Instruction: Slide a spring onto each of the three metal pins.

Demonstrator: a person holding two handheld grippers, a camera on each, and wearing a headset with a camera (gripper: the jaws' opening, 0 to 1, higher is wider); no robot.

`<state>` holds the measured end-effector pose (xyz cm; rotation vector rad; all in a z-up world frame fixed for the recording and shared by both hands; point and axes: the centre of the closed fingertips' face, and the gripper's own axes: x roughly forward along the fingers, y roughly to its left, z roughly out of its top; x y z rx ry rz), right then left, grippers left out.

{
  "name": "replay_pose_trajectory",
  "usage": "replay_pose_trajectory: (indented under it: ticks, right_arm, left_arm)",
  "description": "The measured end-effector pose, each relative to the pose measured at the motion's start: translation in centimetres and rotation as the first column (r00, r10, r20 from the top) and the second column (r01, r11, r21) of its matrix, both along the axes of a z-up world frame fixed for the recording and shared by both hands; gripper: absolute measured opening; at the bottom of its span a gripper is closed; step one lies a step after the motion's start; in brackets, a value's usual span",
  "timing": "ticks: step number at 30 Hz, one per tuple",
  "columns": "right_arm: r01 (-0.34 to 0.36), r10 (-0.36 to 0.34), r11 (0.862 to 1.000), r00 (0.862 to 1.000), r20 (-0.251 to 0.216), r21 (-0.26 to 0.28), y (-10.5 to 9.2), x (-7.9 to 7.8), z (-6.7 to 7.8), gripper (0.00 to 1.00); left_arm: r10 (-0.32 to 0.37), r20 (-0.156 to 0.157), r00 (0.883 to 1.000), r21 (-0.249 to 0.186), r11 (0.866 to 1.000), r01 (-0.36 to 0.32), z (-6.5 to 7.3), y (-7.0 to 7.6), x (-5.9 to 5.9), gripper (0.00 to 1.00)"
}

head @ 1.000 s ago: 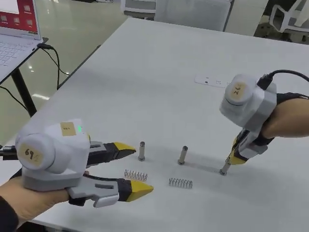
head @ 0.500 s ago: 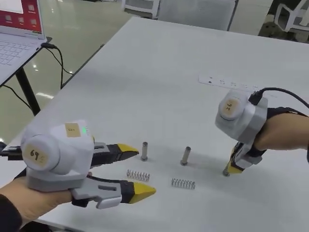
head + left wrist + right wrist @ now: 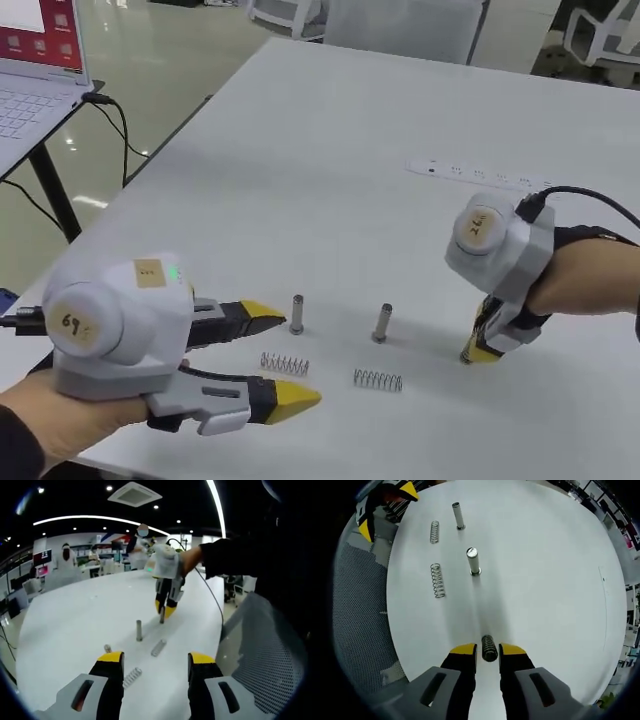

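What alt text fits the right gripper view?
A coiled steel spring sits between the right gripper's yellow-tipped jaws, over a white table. Beyond stand two upright silver metal pins, with two loose springs lying beside them.

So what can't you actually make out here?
Third pin: head view, mostly behind the right gripper; right gripper view, capped by the spring.
Grip on that spring: pinched or merely flanked, unclear.
Nearest pin: left gripper view, lower part behind the left gripper.
Laptop: head view, cut off by the edge.
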<state>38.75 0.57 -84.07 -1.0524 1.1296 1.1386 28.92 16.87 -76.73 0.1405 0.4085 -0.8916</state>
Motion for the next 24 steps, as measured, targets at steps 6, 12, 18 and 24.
replay_pose_trajectory:
  ticks: [6,12,18,24]
  right_arm:
    - [-0.016,0.015,1.0,0.999,0.036,0.013,0.2,-0.4,1.1,0.21]
    - [-0.026,0.022,0.999,0.996,0.081,0.041,0.8,-0.7,3.1,0.25]
    - [-0.057,0.044,0.991,0.993,0.108,0.119,3.1,-1.9,5.5,0.24]
    - [-0.102,0.087,0.982,0.991,0.102,0.161,5.2,-3.0,5.7,0.23]
  left_arm:
    - [-0.006,-0.001,1.0,0.003,1.0,0.006,0.0,-0.1,-0.1,0.45]
    - [-0.015,-0.005,1.0,0.012,1.0,0.015,-0.2,-0.3,-0.3,0.45]
    - [-0.026,-0.008,1.0,0.02,0.999,0.026,-0.3,-0.5,-0.4,0.45]
    - [-0.032,-0.01,0.999,0.023,0.999,0.032,-0.4,-0.6,-0.6,0.45]
